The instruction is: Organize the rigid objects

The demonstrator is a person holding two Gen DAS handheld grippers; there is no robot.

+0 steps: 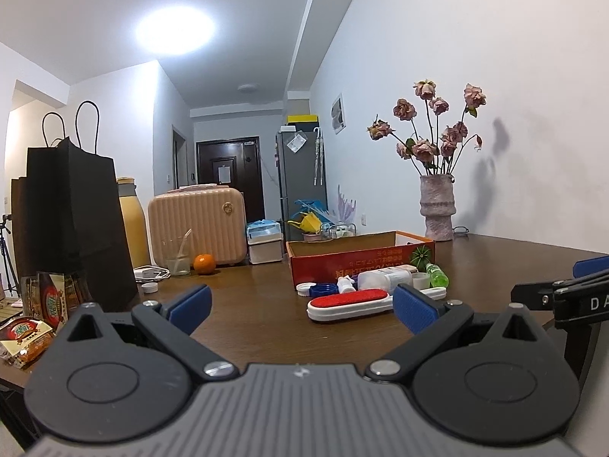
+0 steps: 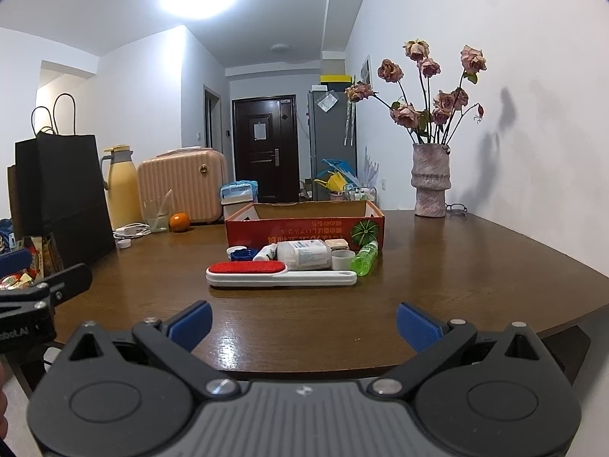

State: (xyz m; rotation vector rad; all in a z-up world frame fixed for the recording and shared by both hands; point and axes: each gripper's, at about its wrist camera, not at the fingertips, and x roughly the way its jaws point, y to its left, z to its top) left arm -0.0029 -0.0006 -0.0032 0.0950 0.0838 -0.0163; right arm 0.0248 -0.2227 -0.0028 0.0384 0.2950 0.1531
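Observation:
A white lint brush with a red pad (image 1: 348, 302) (image 2: 279, 272) lies on the brown table in front of an open red cardboard box (image 1: 357, 255) (image 2: 304, 224). Between them lie a white bottle (image 1: 384, 278) (image 2: 304, 254), a green bottle (image 1: 437, 275) (image 2: 364, 258), a small white spray bottle (image 2: 265, 253), a white cup (image 2: 342, 259) and blue and white lids (image 2: 240, 254). My left gripper (image 1: 302, 310) is open and empty, near the brush. My right gripper (image 2: 304, 325) is open and empty over the table's front edge.
A vase of dried roses (image 2: 430, 181) stands at the back right by the wall. A black paper bag (image 1: 72, 221), a yellow flask (image 2: 121, 186), a pink case (image 2: 182, 186), a glass (image 2: 157, 215) and an orange (image 2: 179, 222) stand at the left. Snack packets (image 1: 26, 339) lie near left.

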